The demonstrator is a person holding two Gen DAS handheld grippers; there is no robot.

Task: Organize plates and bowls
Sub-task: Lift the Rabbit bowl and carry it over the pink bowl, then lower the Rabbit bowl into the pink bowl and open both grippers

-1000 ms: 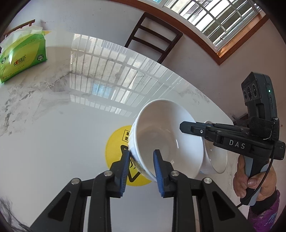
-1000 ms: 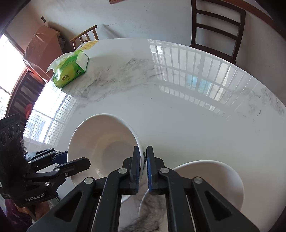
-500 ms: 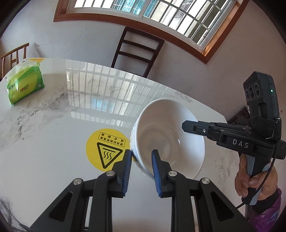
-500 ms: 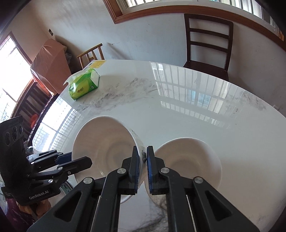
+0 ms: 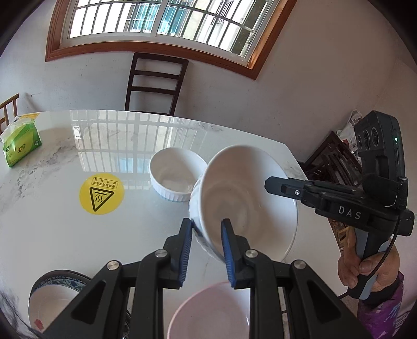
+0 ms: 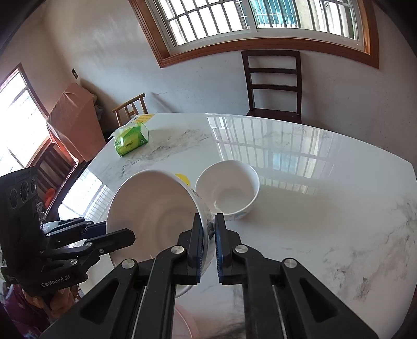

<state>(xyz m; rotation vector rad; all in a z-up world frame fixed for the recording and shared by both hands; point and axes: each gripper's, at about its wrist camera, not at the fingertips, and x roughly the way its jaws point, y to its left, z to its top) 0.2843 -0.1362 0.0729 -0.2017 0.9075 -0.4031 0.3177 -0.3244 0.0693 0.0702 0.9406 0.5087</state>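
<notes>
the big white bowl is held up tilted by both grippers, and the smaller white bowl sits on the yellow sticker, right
Not quite. The big white bowl is indeed held tilted by the left gripper and right gripper, but the smaller white bowl sits on the bare table, beside the yellow sticker. The left wrist view shows it.

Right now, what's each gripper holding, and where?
Both hold one large white ceramic bowl by its rim: left gripper on the near edge, right gripper on the opposite edge.

I see a barred window in a brown wooden frame set in a pale wall, daylight mirrored on the glossy marble desk. 1 dark chair stands beyond it, a lighter wooden one at the corner.
</notes>
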